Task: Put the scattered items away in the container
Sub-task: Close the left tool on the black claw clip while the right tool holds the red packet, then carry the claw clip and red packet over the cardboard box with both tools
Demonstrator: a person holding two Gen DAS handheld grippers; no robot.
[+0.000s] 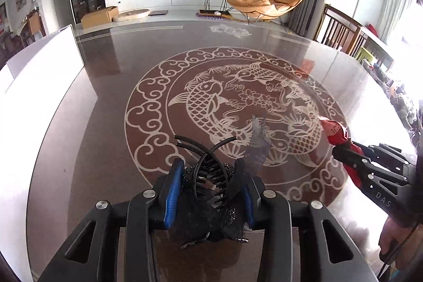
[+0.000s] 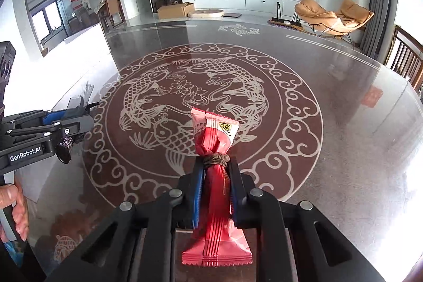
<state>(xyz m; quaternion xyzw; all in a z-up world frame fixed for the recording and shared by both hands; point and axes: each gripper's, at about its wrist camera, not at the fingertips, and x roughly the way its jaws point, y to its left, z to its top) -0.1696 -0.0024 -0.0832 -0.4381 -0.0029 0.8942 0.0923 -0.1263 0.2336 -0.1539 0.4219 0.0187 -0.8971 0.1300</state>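
Note:
My left gripper (image 1: 208, 171) is shut on a black hair claw clip (image 1: 208, 176) with sparkly trim and holds it above the glass table. It also shows in the right wrist view (image 2: 79, 120) at the left. My right gripper (image 2: 215, 165) is shut on a red snack packet (image 2: 215, 139) tied with a brown band around its middle. The packet (image 1: 335, 131) and right gripper (image 1: 343, 152) show at the right of the left wrist view. The white container (image 1: 39, 65) stands at the table's left side, its inside washed out by glare.
The glass table (image 2: 330, 123) bears a round fish pattern. A small clear scrap (image 1: 257, 147) seems to lie on the table just ahead of the left gripper. Wooden chairs (image 1: 341, 31) stand at the far right edge. The living room lies beyond.

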